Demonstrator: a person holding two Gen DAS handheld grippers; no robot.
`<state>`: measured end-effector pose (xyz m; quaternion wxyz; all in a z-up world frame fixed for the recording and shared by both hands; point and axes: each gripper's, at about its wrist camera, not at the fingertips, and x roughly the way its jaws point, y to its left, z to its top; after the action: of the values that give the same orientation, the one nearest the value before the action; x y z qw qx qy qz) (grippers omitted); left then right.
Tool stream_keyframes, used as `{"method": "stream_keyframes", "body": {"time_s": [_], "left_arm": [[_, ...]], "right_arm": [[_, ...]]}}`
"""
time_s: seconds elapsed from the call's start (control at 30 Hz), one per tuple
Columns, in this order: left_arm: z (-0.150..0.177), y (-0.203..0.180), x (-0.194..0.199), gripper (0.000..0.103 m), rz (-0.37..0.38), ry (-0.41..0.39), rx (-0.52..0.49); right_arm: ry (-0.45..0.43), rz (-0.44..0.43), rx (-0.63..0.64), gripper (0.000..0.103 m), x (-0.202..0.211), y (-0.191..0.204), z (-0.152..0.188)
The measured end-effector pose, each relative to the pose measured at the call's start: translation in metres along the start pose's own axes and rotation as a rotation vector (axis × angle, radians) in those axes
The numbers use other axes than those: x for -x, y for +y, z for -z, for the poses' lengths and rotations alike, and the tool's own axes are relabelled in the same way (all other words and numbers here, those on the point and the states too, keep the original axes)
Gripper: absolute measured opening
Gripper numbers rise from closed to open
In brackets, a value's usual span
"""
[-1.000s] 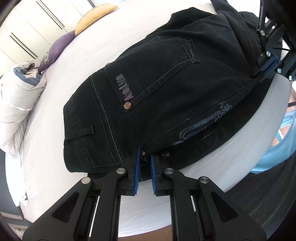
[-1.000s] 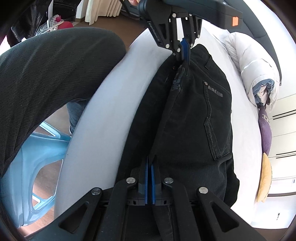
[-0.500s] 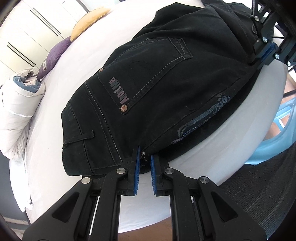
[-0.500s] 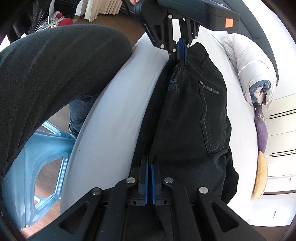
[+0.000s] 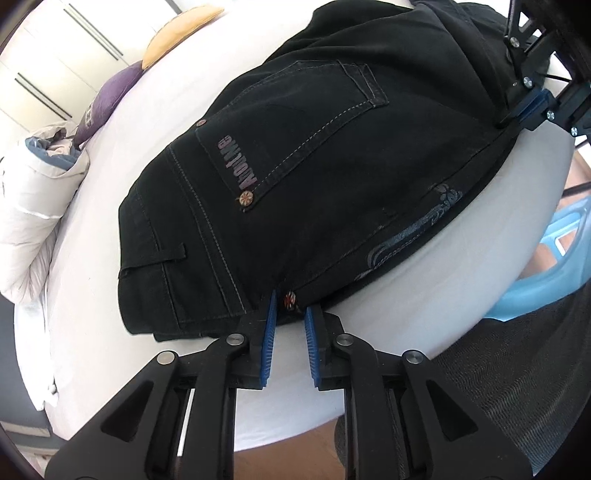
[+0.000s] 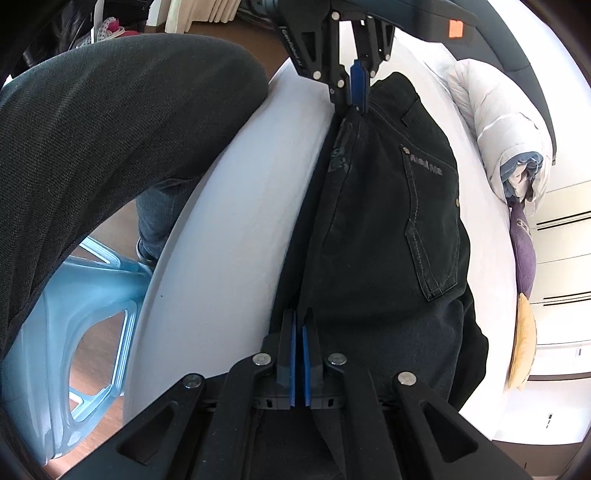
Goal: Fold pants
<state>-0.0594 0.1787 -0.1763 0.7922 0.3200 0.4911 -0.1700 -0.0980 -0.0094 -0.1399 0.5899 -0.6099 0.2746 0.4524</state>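
Note:
Black jeans lie folded on a white bed, back pocket up. My left gripper is at the waistband corner near the bed's front edge. Its jaws are opening, with the denim edge and a copper rivet between the blue pad tips, which look clear of the cloth. In the right wrist view the jeans run away from me toward the left gripper. My right gripper is shut on the near fold of the jeans. It also shows as the right gripper clamped on the far fold.
A white duvet, a purple pillow and a yellow pillow lie at the bed's far side. A blue plastic stool stands on the wooden floor beside the bed. A person's dark-clad leg fills the left.
The left gripper's pads have parted a little around the waistband corner. The right gripper stays clamped on the fold, and the jeans have barely shifted.

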Motion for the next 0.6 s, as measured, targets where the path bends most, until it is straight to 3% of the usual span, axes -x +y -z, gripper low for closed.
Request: {"method": "stream_keyframes", "body": {"time_s": [0.13, 0.2, 0.27, 0.4, 0.47, 0.6], "left_arm": [[0.0, 0.016, 0.013, 0.015, 0.059, 0.014, 0.097], [-0.005, 0.028, 0.025, 0.015, 0.045, 0.0, 0.125], [-0.014, 0.04, 0.038, 0.015, 0.027, -0.037, 0.182], [-0.049, 0.048, 0.061, 0.015, 0.062, -0.146, 0.256], [-0.066, 0.046, 0.057, 0.015, 0.09, -0.164, 0.281], [-0.087, 0.023, 0.019, 0.015, 0.169, -0.128, 0.325]], "right_arm": [[0.015, 0.013, 0.0, 0.006, -0.006, 0.003, -0.002], [0.016, 0.02, -0.014, 0.006, -0.007, 0.004, -0.002], [0.014, 0.026, -0.039, 0.006, -0.008, 0.003, -0.002], [0.007, 0.05, -0.067, 0.007, -0.006, 0.005, -0.001], [0.006, 0.062, -0.089, 0.007, -0.006, 0.005, -0.001], [-0.007, 0.082, -0.149, 0.007, -0.006, 0.006, 0.002]]}}
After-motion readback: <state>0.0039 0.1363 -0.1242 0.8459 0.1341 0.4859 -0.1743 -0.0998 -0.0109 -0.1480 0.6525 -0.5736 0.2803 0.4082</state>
